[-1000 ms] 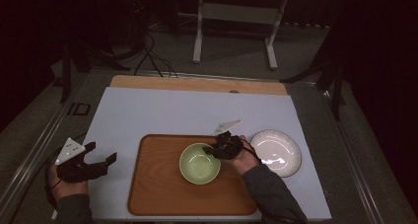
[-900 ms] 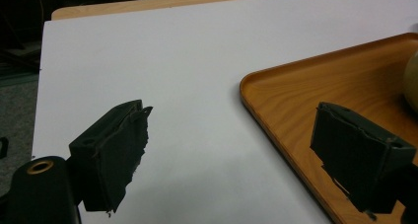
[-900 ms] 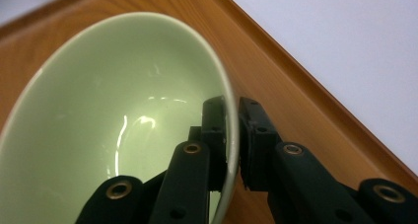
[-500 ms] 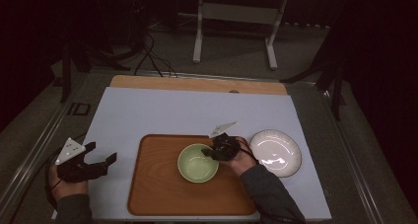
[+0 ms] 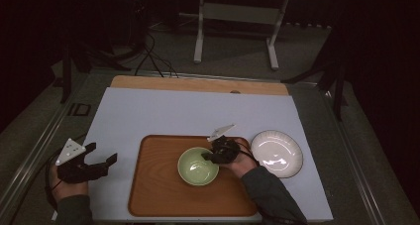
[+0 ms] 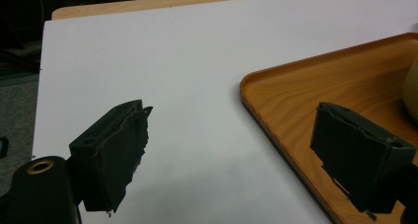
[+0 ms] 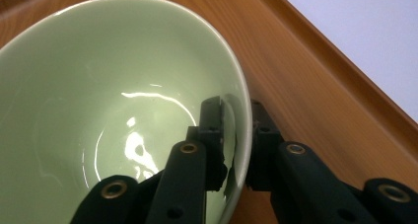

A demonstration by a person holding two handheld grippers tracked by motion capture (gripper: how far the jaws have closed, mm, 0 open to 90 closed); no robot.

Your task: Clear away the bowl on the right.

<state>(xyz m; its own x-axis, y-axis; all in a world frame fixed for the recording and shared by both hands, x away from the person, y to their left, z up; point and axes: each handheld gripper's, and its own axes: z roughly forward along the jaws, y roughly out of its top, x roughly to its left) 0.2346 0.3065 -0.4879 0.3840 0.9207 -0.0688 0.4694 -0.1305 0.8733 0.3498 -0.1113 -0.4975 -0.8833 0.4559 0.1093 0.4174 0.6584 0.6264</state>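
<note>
R claw (image 5: 210,154) clamped on rim of pale green ceramic bowl (image 5: 197,166), frame centre, on brown wooden tray (image 5: 153,195). L claw (image 5: 101,154) apart, lower left, over white counter (image 5: 198,111).

Round pale-green ceramic bowl (image 5: 198,166) resting near the middle of the rectangular brown wooden tray (image 5: 153,195). Right black two-jaw gripper (image 5: 212,153) set at the bowl's right rim, jaws having just been opening slightly, rim between them; grey three-cornered plate above. Round white glossy plate (image 5: 276,153) lying just right of the tray, on the pale lavender table mat (image 5: 198,111). Left black two-jaw gripper (image 5: 103,160) held well left of the tray, jaws apart, nothing between them. Bare wooden table edge (image 5: 198,84) visible behind the mat, far from the tray.
</note>
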